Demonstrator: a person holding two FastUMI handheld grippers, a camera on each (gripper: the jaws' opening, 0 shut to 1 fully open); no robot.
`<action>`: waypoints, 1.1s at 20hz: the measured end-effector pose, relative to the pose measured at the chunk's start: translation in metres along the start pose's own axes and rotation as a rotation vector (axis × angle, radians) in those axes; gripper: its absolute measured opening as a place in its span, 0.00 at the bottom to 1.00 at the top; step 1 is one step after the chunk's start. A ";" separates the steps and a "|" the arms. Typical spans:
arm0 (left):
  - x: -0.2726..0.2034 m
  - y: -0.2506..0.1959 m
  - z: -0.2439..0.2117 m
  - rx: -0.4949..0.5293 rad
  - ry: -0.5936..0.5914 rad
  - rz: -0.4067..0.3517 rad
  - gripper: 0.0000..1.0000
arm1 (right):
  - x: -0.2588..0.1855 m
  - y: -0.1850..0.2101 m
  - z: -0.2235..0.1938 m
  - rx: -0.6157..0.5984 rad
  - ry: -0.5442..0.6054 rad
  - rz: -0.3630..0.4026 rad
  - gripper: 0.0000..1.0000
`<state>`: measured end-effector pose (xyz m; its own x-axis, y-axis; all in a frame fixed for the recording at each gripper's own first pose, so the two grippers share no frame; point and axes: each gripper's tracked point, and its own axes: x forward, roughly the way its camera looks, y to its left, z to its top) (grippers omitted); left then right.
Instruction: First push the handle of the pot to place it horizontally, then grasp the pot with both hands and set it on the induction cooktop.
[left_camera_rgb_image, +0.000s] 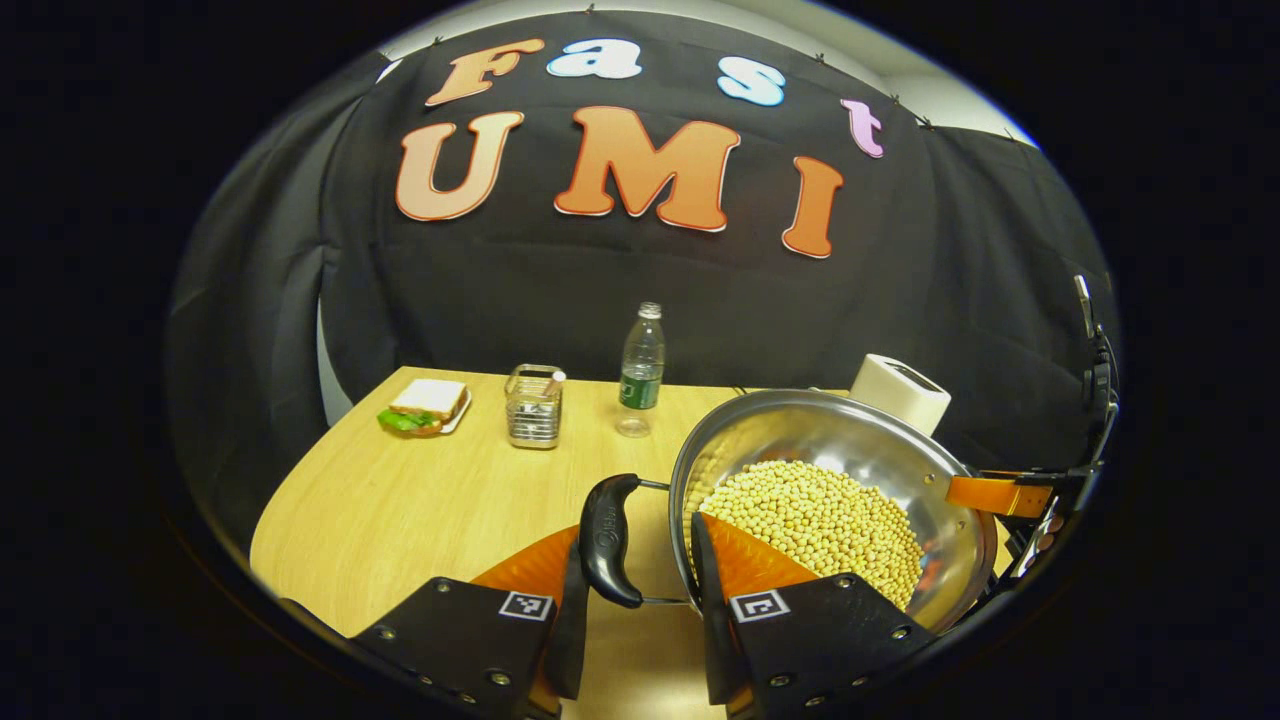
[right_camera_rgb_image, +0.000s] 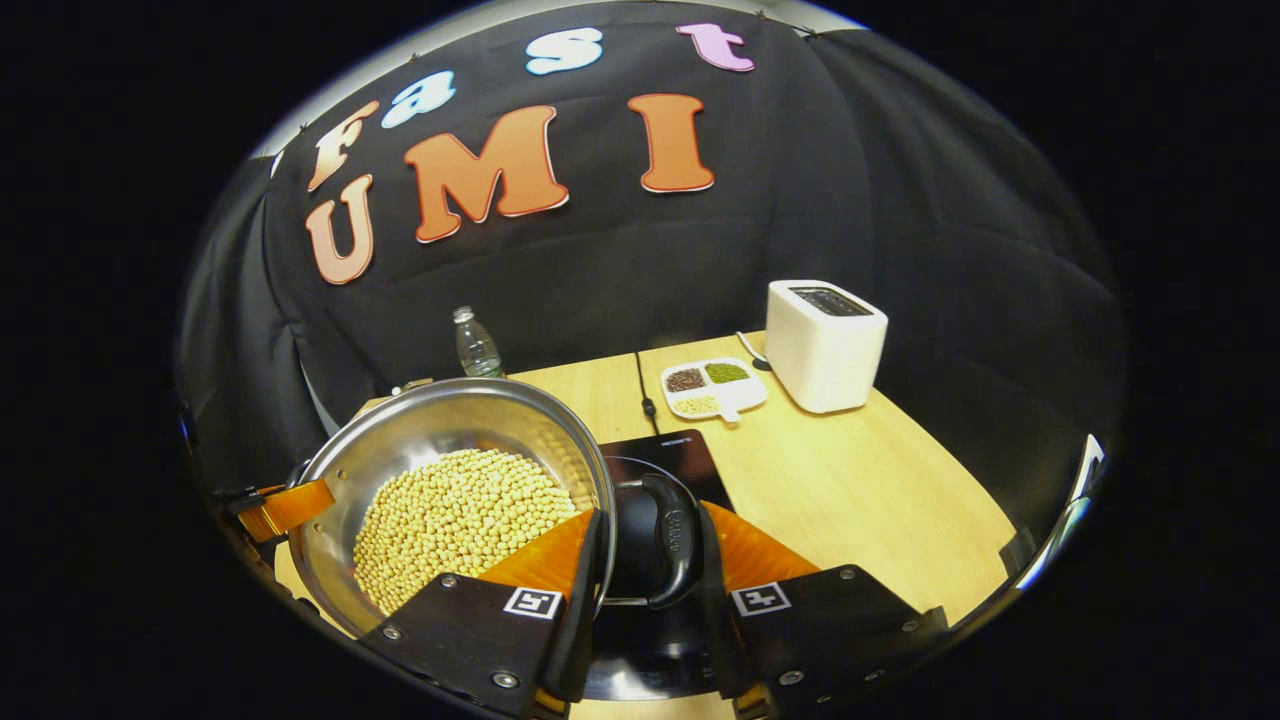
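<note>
A steel pot (left_camera_rgb_image: 850, 470), heaped with pale beans (left_camera_rgb_image: 815, 525), hangs between two handheld grippers above a wooden bench (left_camera_rgb_image: 400, 500), each gripper taking one of its black side handles. In the left gripper view, the left gripper (left_camera_rgb_image: 640, 560) has its fingers set either side of the left handle (left_camera_rgb_image: 608, 540); the outer finger lies against the grip while the inner one sits in the gap by the pot wall, so whether both truly press cannot be told. In the right gripper view the right gripper (right_camera_rgb_image: 650, 550) brackets the right handle (right_camera_rgb_image: 672, 540) the same way, one finger tucked against the pot rim, the other just outside the grip; again the pinch looks likely but is not certain. Just beyond the right fingers, under that handle, lies the dark induction cooktop (right_camera_rgb_image: 660, 450).

The load looks heavy for a two-point hold: rigid polished steel, likely slippery at the rim, with loose beans ready to shift if the pot tilts. The moulded handles are the sensible place to hold, both kept level. A white toaster (right_camera_rgb_image: 825, 345), a sectioned dish (right_camera_rgb_image: 712, 388) and a water bottle (right_camera_rgb_image: 476, 345) stand well beyond the fingers.
</note>
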<state>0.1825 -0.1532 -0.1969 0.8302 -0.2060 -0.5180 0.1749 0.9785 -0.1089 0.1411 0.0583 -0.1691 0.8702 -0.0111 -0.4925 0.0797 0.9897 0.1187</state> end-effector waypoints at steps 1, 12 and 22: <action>0.003 -0.009 -0.002 0.003 0.004 -0.009 0.49 | -0.002 -0.008 0.000 0.002 0.001 -0.009 0.47; 0.040 -0.070 -0.034 0.019 0.094 -0.062 0.49 | 0.013 -0.072 -0.011 0.048 0.042 -0.066 0.47; 0.058 -0.071 -0.065 0.000 0.185 -0.038 0.49 | 0.036 -0.078 -0.029 0.060 0.098 -0.051 0.48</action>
<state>0.1839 -0.2348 -0.2747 0.7114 -0.2395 -0.6607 0.2043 0.9700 -0.1316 0.1526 -0.0151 -0.2211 0.8131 -0.0439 -0.5805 0.1539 0.9779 0.1416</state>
